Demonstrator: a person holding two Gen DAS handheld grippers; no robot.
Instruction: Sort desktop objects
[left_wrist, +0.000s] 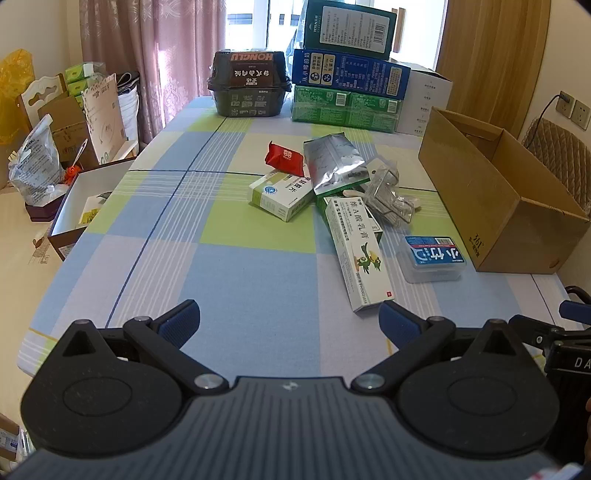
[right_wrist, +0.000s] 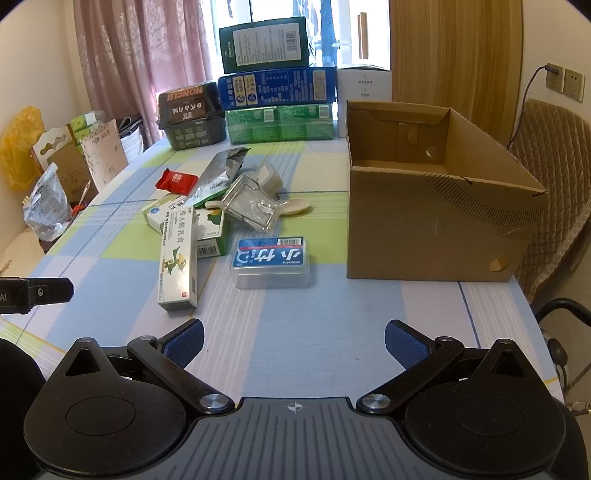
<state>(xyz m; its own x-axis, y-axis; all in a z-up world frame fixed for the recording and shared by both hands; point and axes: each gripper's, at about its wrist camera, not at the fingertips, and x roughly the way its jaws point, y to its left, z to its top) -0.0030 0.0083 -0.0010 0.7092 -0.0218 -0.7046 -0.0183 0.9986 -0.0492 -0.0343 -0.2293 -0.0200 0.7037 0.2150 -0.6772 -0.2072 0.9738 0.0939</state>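
A: On the checked tablecloth (right_wrist: 280, 350), mid-table, there's the heap to sort: a long white ointment box (right_wrist: 178, 258) leaning across a green-and-white carton (right_wrist: 212, 232), a white-and-green pill box (left_wrist: 282, 195), a red packet (left_wrist: 285, 158) and a crumpled silver foil pouch (left_wrist: 334, 162).

B: And just right of the heap, a clear plastic tub with a blue label (right_wrist: 271, 263), lying flat on its own. Behind it, a clear wrapper with metal hardware (right_wrist: 251, 206) resting over a pale spoon (right_wrist: 295, 205).

A: Both tools hang back over the near edge. The left gripper (left_wrist: 290, 321) has its fingers spread wide, nothing between them; the right gripper (right_wrist: 293, 338) is the same.

B: Plenty of bare cloth between the blue pads and the heap.

A: The cardboard box (right_wrist: 424, 229) stands at the right edge, top open, no contents showing.

B: The far end is walled off by 3 stacked cartons (right_wrist: 277, 92) and a dark HONGLU tub (right_wrist: 192, 114).
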